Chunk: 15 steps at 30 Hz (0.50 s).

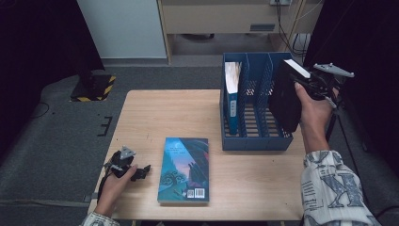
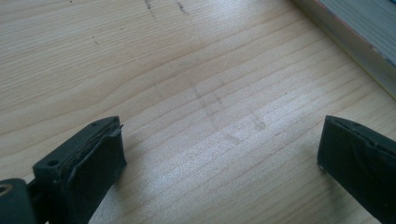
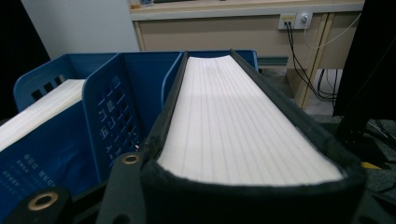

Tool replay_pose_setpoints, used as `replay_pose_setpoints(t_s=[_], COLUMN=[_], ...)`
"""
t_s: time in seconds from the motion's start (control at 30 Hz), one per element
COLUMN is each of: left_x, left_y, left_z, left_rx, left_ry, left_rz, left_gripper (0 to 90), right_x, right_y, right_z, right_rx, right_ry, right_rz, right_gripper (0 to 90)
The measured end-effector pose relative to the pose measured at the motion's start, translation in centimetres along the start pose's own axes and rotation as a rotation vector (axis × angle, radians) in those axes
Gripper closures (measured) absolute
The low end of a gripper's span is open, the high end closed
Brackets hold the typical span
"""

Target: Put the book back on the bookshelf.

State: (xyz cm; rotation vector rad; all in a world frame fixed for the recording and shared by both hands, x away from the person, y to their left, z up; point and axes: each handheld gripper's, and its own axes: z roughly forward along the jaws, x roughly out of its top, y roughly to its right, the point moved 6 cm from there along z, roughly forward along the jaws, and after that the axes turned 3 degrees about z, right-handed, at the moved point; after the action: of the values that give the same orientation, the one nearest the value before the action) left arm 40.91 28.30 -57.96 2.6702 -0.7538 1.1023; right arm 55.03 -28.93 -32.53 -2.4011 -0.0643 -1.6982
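Observation:
My right gripper (image 1: 308,84) is shut on a thick black-covered book (image 1: 287,96), held upright over the right end of a blue file rack (image 1: 256,141). In the right gripper view the book's white page edge (image 3: 233,121) runs away from the jaws, above the rack's rightmost slot (image 3: 170,79). A blue book (image 1: 232,94) stands in the rack's left slot. Another blue book with a painted cover (image 1: 184,169) lies flat on the wooden table (image 1: 155,117). Just left of it, my left gripper (image 1: 141,172) rests on the table, open, with bare wood between its jaws (image 2: 219,163).
The flat book's page edge (image 2: 359,32) lies to the upper right of the left jaws. A black-and-yellow striped base (image 1: 91,87) sits on the floor beyond the table's far left corner. A wooden cabinet (image 1: 226,19) with hanging cables (image 1: 287,28) stands behind the rack.

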Motion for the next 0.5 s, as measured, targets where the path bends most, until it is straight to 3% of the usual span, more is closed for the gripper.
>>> replay_pose_setpoints(t_s=[0.17,0.5], left_x=[0.0,0.0], left_y=[0.0,0.0], left_z=[0.0,0.0], left_rx=[0.000,-0.001], left_ry=[0.000,0.001], left_rz=[0.001,0.001], left_gripper=[0.0,0.0], right_x=[-0.5,-1.6], right_y=[0.4,0.4], right_z=[1.6,3.8], right_rx=[-0.016,-0.035], right_ry=[-0.002,-0.020], right_rz=[0.020,0.014], right_gripper=[53.0,53.0])
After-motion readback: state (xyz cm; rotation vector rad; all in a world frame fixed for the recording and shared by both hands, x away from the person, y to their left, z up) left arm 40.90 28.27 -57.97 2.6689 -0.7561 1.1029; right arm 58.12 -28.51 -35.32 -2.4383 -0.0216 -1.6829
